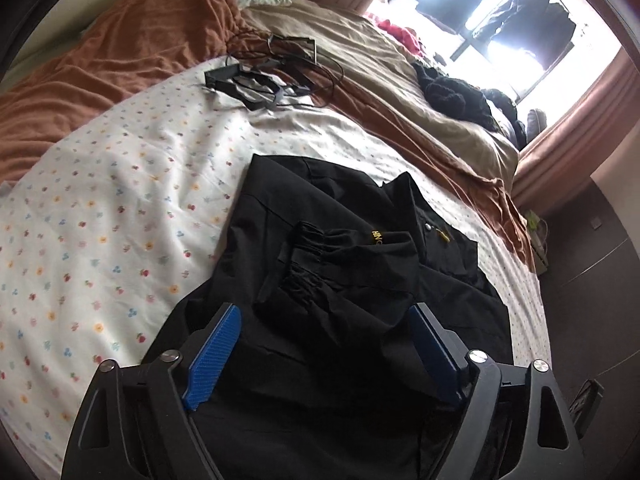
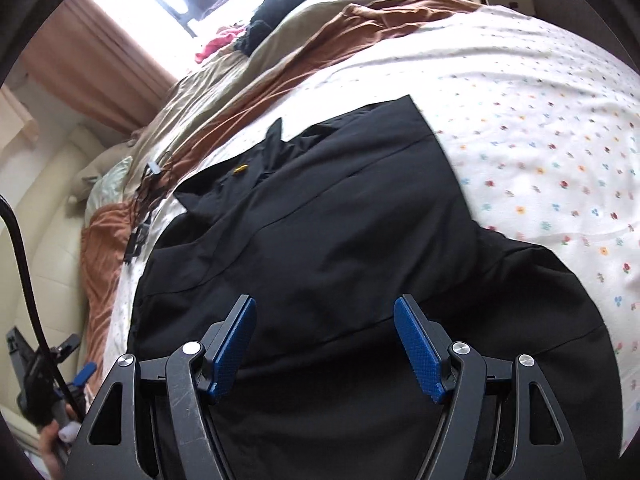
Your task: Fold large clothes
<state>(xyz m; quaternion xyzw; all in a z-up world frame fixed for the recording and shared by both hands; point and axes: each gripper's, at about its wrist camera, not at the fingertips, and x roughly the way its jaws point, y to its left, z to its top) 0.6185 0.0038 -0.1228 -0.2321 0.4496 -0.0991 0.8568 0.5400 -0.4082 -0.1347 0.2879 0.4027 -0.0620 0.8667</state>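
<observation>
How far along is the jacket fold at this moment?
Partly done: the black jacket lies on the floral sheet with a cuffed sleeve already laid across its body. In hand: nothing; the left hand-held gripper and right hand-held gripper are both open above it. Left: the remaining folds into a compact shape.

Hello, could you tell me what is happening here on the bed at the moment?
A person is folding a black jacket spread on the floral bedsheet, using two handheld grippers. One sleeve, with its gathered cuff, already lies folded across the front. The left gripper and right gripper both hover over the jacket with jaws open, gripping nothing.
</observation>
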